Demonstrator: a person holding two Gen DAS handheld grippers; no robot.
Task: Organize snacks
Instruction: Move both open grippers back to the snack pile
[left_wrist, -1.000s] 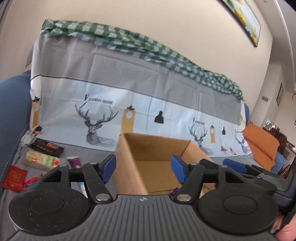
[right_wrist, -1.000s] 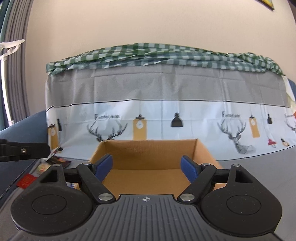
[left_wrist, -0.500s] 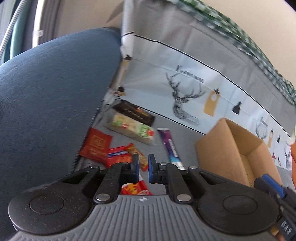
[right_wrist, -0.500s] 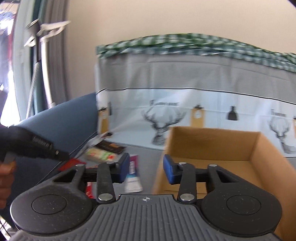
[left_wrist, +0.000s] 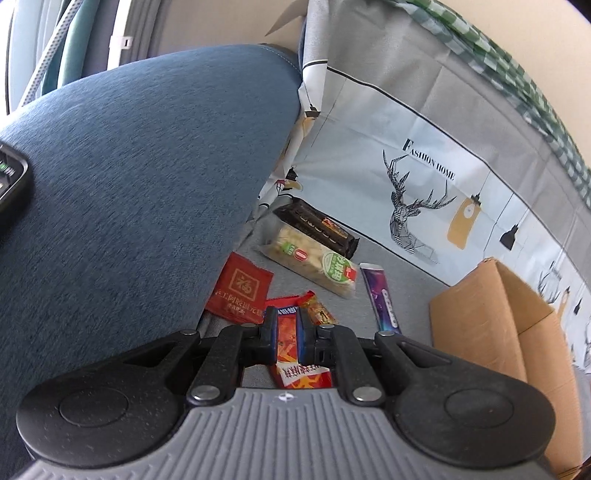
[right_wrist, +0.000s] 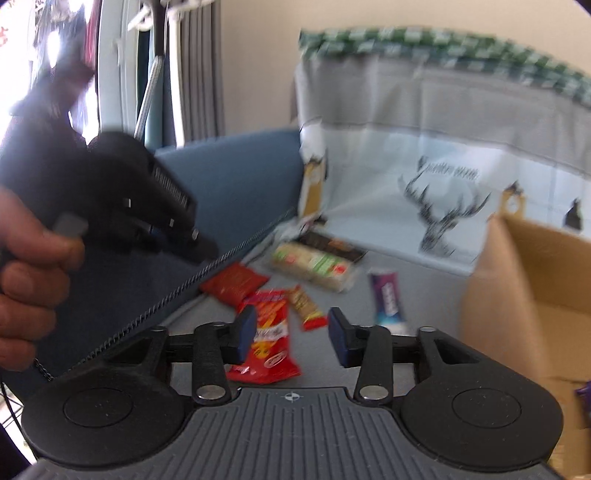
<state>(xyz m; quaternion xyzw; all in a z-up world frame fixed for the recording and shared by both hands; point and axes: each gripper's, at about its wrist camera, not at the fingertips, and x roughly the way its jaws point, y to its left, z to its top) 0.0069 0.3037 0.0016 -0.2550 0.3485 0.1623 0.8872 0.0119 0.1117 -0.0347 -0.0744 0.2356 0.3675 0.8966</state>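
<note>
While the left gripper (left_wrist: 287, 334) hovered with its jaws nearly closed and empty above the red snack packet (left_wrist: 293, 354), the right gripper (right_wrist: 291, 334), half-open with jaws just widening, held nothing. Left of the cardboard box (left_wrist: 491, 317), that packet lay among other snacks on the grey sofa seat (left_wrist: 402, 280).

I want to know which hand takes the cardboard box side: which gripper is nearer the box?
Right. The right gripper hangs just left of the cardboard box, jaws apart. The left gripper, shut, sits farther left by the blue sofa arm.
</note>
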